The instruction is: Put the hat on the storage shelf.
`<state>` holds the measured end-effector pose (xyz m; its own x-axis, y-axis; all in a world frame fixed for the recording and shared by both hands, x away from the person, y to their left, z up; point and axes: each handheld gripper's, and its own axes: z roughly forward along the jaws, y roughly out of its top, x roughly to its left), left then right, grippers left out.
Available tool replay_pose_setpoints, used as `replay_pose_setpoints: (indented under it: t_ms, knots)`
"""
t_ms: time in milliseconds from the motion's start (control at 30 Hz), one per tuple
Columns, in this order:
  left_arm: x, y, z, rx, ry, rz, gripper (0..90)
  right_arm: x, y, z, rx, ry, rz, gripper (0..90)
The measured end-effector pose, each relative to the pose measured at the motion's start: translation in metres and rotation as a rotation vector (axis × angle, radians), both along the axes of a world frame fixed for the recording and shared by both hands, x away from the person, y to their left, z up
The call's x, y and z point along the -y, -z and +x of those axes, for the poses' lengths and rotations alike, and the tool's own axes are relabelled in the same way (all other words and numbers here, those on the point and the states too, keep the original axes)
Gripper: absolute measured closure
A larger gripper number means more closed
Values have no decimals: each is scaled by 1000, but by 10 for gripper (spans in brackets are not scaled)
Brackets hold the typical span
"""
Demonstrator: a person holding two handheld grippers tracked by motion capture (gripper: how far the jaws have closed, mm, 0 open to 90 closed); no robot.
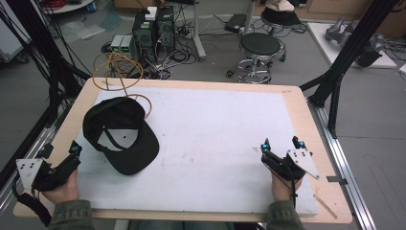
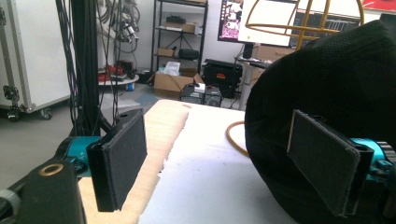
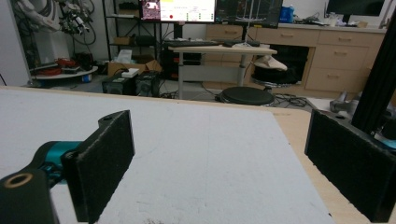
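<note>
- On the near left corner of the table, the left gripper is held low in the person's left hand, jaws pointing forward and a little rightward toward the black cap. Its jaws stand wide apart with nothing between the pads.
- Near the table's right front edge, the right gripper sits in the right hand, jaws aimed straight ahead over the white mat. These jaws too are spread wide and hold nothing.
- Both forearms come in from the bottom of the high view in green sleeves, wrists low above the surface.
- The cap lies on the left part of the mat, opening turned up, brim toward the near side; it is just ahead and right of the left gripper but not touching it in the high view.
- Behind the cap, an orange wire frame stands at the table's far left edge.
- The left gripper view brings the cap up close: its dark crown looms right behind the right-hand pad, too close to tell whether it touches.
- The right gripper view looks across bare mat to a black stool beyond the table.
</note>
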<state>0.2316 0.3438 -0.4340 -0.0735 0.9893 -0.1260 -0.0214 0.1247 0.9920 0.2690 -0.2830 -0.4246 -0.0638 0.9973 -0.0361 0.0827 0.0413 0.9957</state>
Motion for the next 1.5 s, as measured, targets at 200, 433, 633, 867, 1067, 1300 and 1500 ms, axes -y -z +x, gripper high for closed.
replay_pose_setpoints:
  t_ms: [200,433,633,867,1067,1300,1500]
  knots:
    - [-3,0,0,-4,6,-19,200,2,1,2,-20,1,13,71]
    - [-6,0,-3,0,-2,-36,199,1,1,1,-14,1,5,72]
    - [-6,0,-2,3,4,-41,200,2,2,3,-33,5,12,71]
    - [3,-11,-2,41,43,-14,230,3,3,5,-49,-3,15,72]
    - [14,-27,-3,58,93,15,197,2,3,5,-39,-11,15,72]
    - [31,-44,-1,66,153,48,180,3,4,6,-55,-28,20,72]
    - [42,-57,5,43,183,44,183,1,4,6,-53,-40,13,72]
